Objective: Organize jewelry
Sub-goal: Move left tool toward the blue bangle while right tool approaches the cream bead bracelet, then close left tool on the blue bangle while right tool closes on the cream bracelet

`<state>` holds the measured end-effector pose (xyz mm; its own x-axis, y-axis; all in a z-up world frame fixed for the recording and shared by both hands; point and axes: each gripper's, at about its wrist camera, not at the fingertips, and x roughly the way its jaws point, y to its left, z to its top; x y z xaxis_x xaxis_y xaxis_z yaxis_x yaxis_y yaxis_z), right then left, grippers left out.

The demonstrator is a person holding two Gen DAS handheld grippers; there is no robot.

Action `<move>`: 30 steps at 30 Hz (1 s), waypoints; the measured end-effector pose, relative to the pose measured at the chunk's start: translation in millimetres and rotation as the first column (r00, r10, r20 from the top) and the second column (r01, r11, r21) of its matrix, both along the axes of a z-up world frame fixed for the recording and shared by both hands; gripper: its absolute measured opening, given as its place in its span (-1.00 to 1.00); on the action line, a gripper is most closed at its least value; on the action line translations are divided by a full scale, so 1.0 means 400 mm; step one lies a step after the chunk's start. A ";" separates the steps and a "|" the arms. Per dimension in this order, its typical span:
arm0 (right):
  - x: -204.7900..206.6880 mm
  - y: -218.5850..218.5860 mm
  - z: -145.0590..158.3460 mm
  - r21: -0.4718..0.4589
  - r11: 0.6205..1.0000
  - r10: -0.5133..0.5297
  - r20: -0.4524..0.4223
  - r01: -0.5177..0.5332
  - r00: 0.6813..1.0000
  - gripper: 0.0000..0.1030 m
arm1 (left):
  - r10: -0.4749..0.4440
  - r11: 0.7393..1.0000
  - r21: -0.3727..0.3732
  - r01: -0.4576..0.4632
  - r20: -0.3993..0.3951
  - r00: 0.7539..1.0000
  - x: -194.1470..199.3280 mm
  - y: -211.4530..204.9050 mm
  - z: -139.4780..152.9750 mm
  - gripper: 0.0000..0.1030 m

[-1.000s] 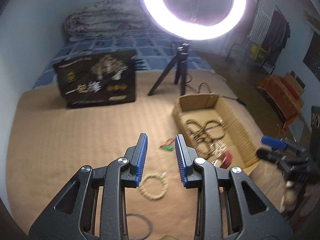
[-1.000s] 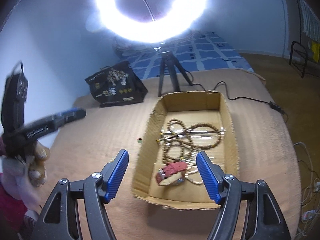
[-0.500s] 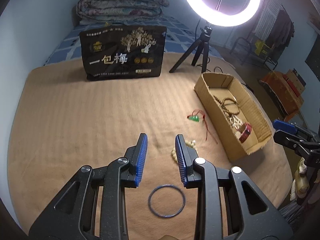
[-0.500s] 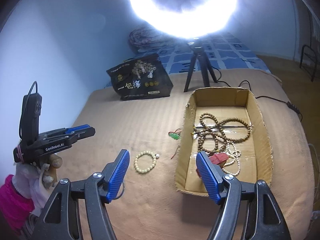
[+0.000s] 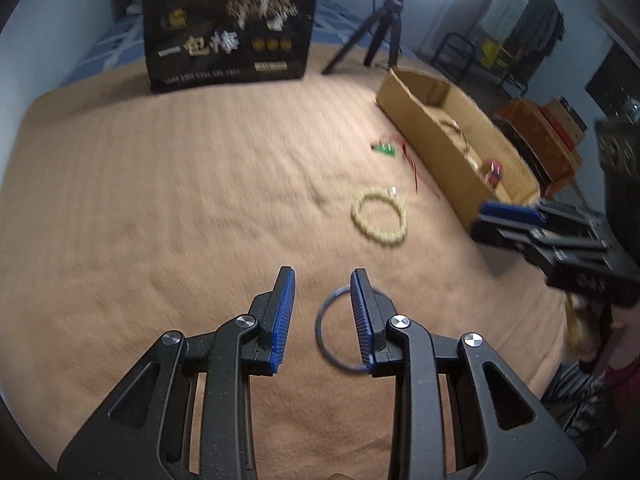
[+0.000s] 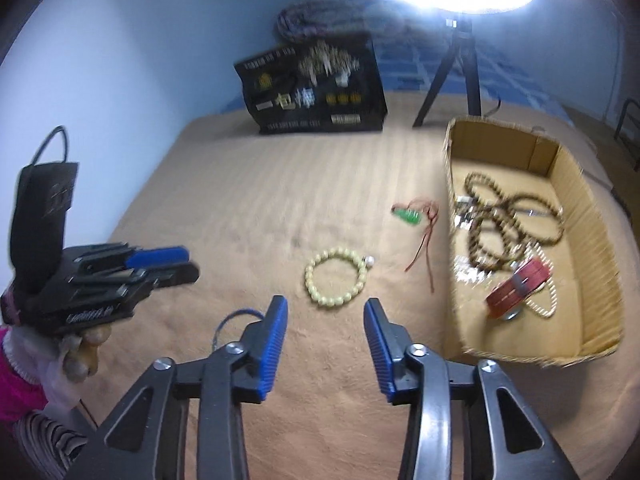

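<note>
A thin blue bangle (image 5: 325,330) lies on the tan blanket, partly behind the right finger of my open left gripper (image 5: 322,316); it also shows in the right wrist view (image 6: 226,325). A cream bead bracelet (image 5: 379,216) (image 6: 335,277) lies further out. A green pendant on a red cord (image 5: 386,149) (image 6: 408,216) lies beside the cardboard box (image 5: 432,145) (image 6: 592,248), which holds brown bead strands (image 6: 500,224) and a red bracelet (image 6: 518,286). My right gripper (image 6: 326,338) is open and empty, just short of the cream bracelet.
A black printed bag (image 5: 228,36) (image 6: 316,84) stands at the back of the blanket. A ring light on a tripod (image 5: 380,24) (image 6: 456,68) stands behind the box. Furniture (image 5: 540,136) stands past the bed's right edge.
Both grippers have come lower and closer to the blanket. The left now has the blue bangle between its fingers' line; the right has swung left from the box toward the cream bracelet.
</note>
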<state>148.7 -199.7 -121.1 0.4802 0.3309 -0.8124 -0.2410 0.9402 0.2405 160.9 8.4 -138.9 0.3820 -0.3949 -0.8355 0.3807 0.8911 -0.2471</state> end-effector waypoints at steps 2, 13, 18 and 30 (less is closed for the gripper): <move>0.009 0.003 -0.021 -0.002 1.000 -0.020 -0.014 0.020 1.000 -0.26 | -0.023 1.000 0.001 0.023 -0.007 1.000 -0.012 -0.002 -0.019 -0.46; 0.060 0.040 -0.105 -0.033 0.991 -0.131 -0.049 0.129 0.990 -0.41 | -0.087 0.996 0.014 0.088 -0.015 0.996 -0.039 -0.005 -0.090 -0.45; 0.074 0.060 -0.135 -0.080 0.983 -0.168 -0.050 0.163 0.985 -0.45 | -0.113 0.993 0.028 0.113 0.001 0.994 -0.035 -0.018 -0.097 -0.46; 0.102 0.083 -0.165 -0.113 0.970 -0.221 -0.058 0.214 0.973 -0.51 | -0.156 0.984 0.092 0.155 0.004 0.988 -0.022 -0.052 -0.128 -0.46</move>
